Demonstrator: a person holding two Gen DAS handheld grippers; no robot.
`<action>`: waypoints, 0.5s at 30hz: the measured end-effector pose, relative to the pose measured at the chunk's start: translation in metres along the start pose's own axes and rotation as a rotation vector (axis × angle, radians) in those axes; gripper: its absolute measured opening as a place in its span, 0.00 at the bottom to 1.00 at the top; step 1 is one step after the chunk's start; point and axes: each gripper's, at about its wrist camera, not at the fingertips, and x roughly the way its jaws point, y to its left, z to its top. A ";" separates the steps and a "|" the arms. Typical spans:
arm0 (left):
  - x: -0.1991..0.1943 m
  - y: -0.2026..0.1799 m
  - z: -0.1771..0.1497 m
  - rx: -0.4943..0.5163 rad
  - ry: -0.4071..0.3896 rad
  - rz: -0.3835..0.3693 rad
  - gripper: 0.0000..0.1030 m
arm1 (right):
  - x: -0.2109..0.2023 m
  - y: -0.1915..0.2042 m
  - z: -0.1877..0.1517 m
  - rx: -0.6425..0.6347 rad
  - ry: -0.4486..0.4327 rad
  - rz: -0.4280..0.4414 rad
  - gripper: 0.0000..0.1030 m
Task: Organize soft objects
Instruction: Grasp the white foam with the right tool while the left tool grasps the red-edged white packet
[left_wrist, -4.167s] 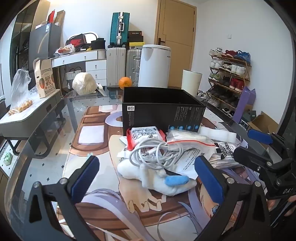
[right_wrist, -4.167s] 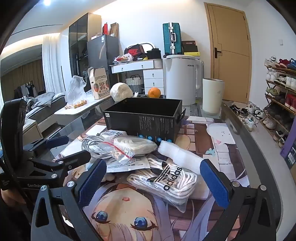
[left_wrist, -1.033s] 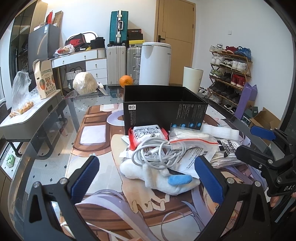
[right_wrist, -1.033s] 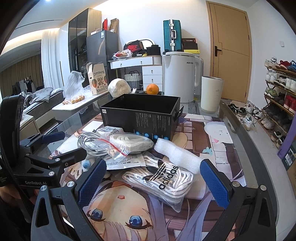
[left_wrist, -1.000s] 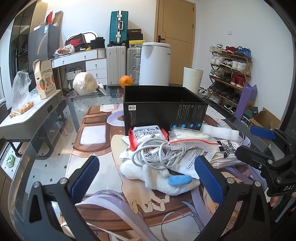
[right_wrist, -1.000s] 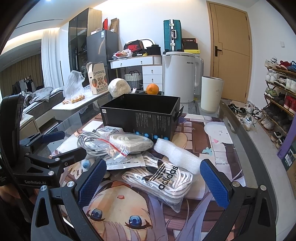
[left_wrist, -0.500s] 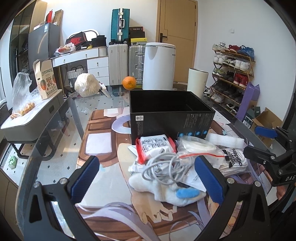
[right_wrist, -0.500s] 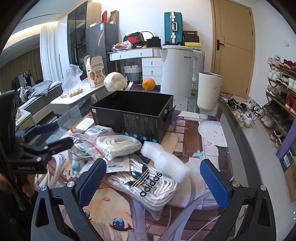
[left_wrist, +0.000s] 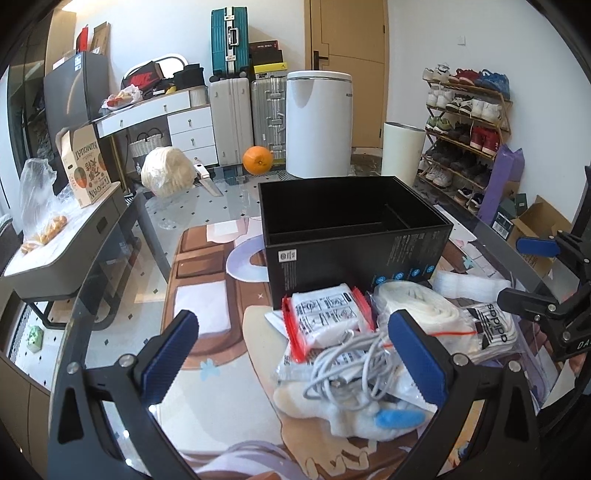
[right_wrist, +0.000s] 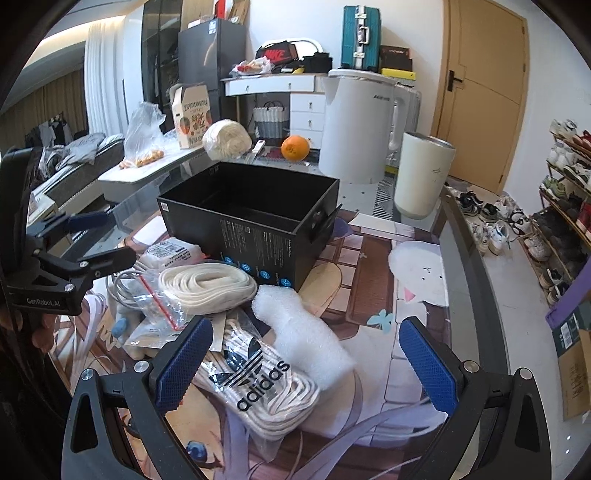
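From my left wrist, my left tongs (left_wrist: 295, 354) gape wide, holding nothing, above the cable coil (left_wrist: 351, 363) and red-edged packet (left_wrist: 325, 317) heaped near the black box (left_wrist: 354, 236) on the table (left_wrist: 207, 302). From my right wrist, my right tongs (right_wrist: 306, 363) stand spread and unladen over the adidas bag (right_wrist: 258, 380) and foam roll (right_wrist: 303, 332).

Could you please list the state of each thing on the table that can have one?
Left gripper: open, holding nothing.
Right gripper: open, holding nothing.
Black box: upright, open-topped, nothing visible inside.
Adidas bag: lying flat beside the foam.
Foam roll: lying before the box.
Cable: loosely coiled atop the pile.
Red-edged packet: sealed, leaning against the box.
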 end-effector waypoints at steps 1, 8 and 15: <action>0.002 0.000 0.001 0.003 0.002 0.002 1.00 | 0.003 0.000 0.002 -0.003 0.005 0.002 1.00; 0.020 0.003 0.009 0.008 0.031 0.014 1.00 | 0.023 -0.008 0.009 -0.007 0.054 0.043 1.00; 0.035 0.004 0.010 0.000 0.067 -0.003 1.00 | 0.040 -0.017 0.006 0.044 0.093 0.090 0.99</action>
